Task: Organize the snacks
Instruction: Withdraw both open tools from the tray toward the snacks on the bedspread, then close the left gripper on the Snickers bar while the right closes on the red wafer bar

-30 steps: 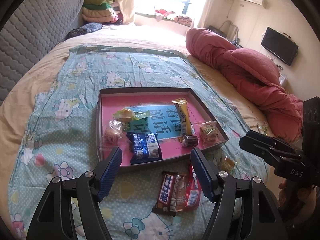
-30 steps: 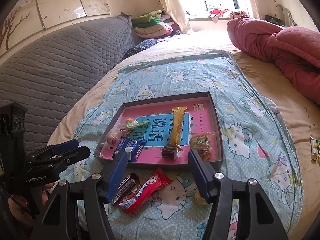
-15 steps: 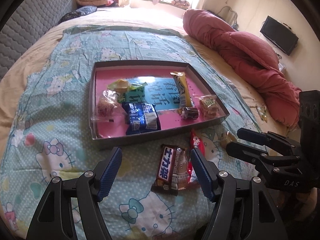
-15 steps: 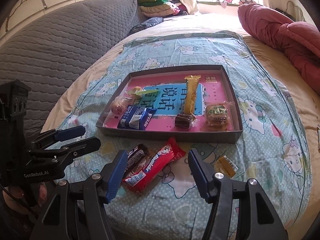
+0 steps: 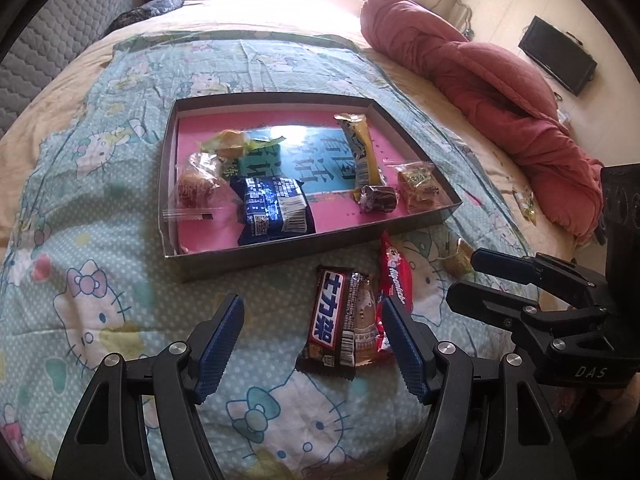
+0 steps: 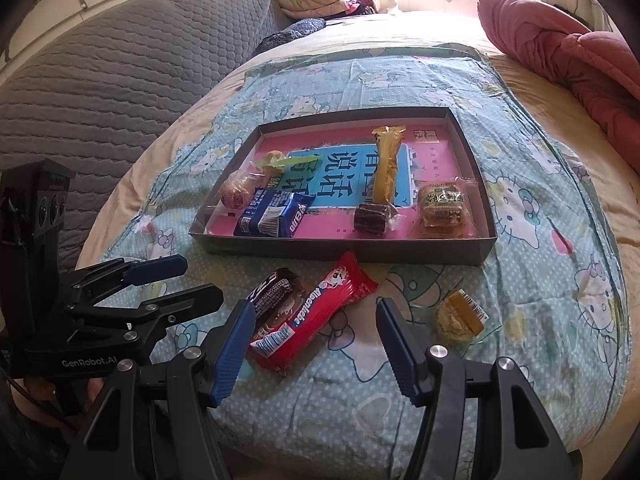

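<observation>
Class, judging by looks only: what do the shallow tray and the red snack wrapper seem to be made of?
Tray: probably matte grey cardboard; thin, straight, folded walls.
Red snack wrapper: likely glossy plastic film; it shines and has crimped ends.

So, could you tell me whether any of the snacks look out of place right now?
Yes. Three snacks lie on the blanket outside the tray, near its front wall: a brown chocolate bar, a red packet overlapping it, and a small clear-wrapped pastry. One more wrapped snack sits apart beside the pink quilt.
</observation>
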A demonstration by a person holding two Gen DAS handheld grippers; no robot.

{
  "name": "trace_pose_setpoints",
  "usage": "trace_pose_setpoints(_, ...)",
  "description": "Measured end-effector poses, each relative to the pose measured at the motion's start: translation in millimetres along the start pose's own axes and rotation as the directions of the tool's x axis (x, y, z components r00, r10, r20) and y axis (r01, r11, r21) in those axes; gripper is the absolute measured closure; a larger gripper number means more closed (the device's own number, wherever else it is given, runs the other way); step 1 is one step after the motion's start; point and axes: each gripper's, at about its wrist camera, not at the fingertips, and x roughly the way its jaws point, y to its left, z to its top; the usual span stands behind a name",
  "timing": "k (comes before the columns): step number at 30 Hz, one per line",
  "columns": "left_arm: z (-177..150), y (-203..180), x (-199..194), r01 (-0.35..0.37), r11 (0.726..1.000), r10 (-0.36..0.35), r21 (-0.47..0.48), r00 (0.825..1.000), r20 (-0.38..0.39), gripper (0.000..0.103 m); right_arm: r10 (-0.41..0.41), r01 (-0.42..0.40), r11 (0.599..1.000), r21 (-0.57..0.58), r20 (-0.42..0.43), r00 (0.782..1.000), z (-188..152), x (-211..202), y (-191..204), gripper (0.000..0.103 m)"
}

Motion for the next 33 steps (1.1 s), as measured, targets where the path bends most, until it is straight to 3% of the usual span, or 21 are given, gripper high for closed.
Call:
trace_pose_setpoints(28, 0.2, 20.9, 8.1, 0.03, 0.999, -0.032, -0.033, 0.999, -0.038, 0.03, 0.044, -0.032, 0.994, 0.1, -0.123, 0.991, -5.5, 55.1, 5.9, 0.041)
trace_pose_setpoints(33, -1.3, 20.1, 16.3, 0.053, 0.998, -0.056, -0.039, 0.996, -0.063, 0.03, 0.029, -0.013, 0.994, 0.104, -0.149, 0.988, -7.7, 65.4, 1.6, 0.063)
